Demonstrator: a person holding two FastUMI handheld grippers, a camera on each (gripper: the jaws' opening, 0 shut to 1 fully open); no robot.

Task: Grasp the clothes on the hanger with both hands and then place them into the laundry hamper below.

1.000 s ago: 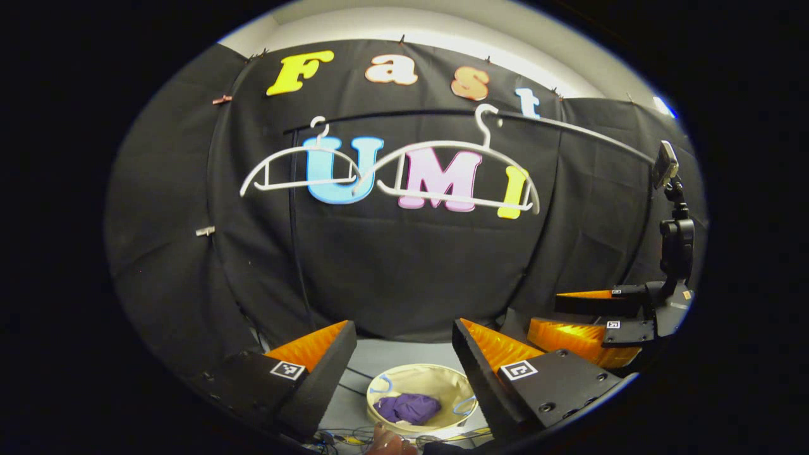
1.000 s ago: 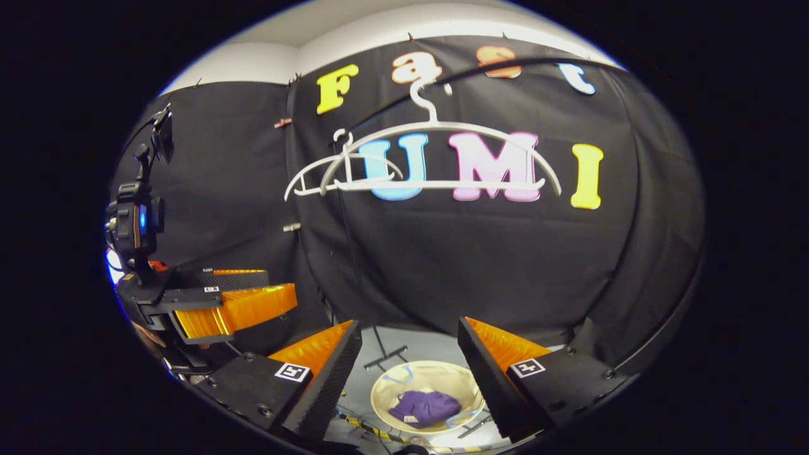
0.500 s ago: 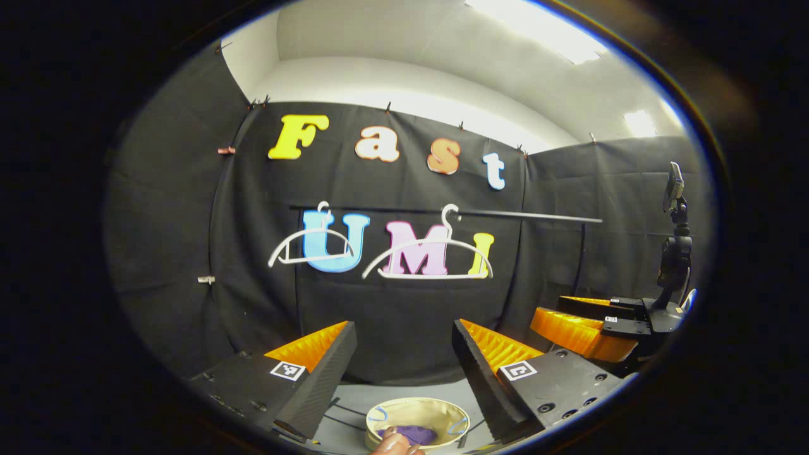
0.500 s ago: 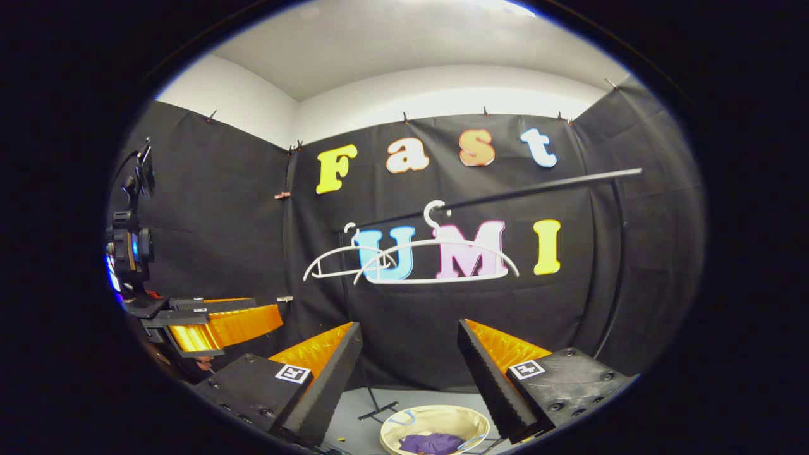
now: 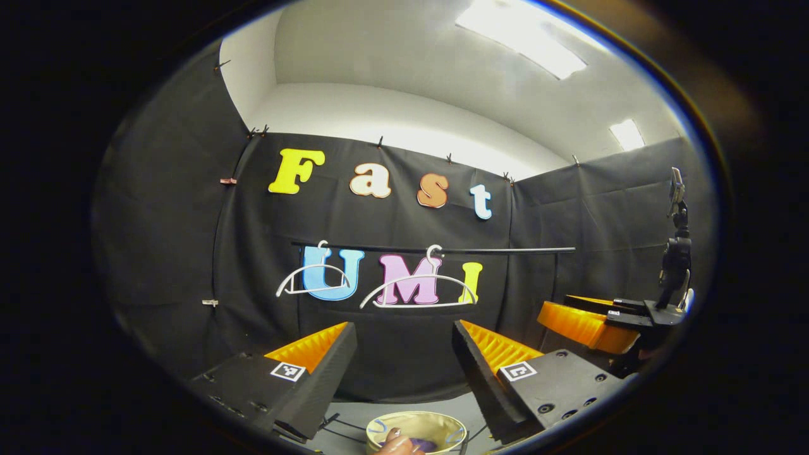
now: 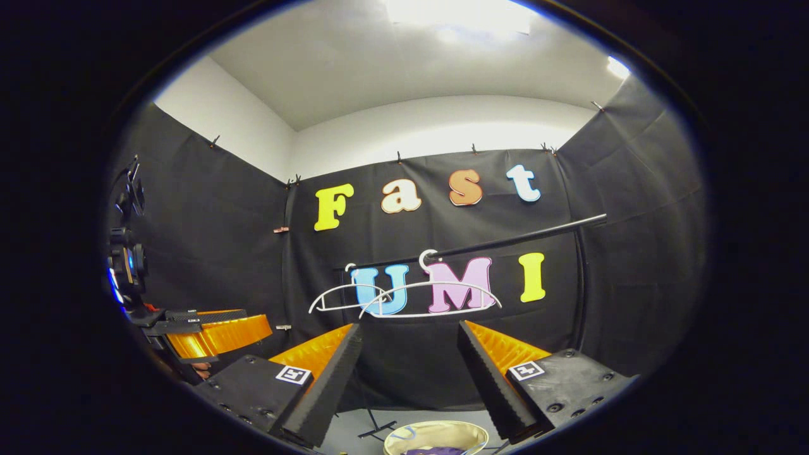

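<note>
Both sets of tongs are hanging spread apart with nothing between their fingers: the left tongs (image 5: 404, 360) and the right tongs (image 6: 409, 366) are facing the rail (image 5: 480, 250), where two white hangers (image 5: 418, 285) are dangling bare. The purple clothes (image 5: 422, 444) are lying inside the laundry hamper (image 5: 414, 423) on the floor below, with a fingertip (image 5: 393, 443) showing at its near rim.

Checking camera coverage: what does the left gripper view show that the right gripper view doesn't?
Left gripper view: a fingertip over the hamper rim, and the right gripper, open, off to the right. Right gripper view: the rack's foot on the floor, and the left gripper, open, at the left. Shared: two bare hangers on the rail, purple garment in the hamper.
</note>
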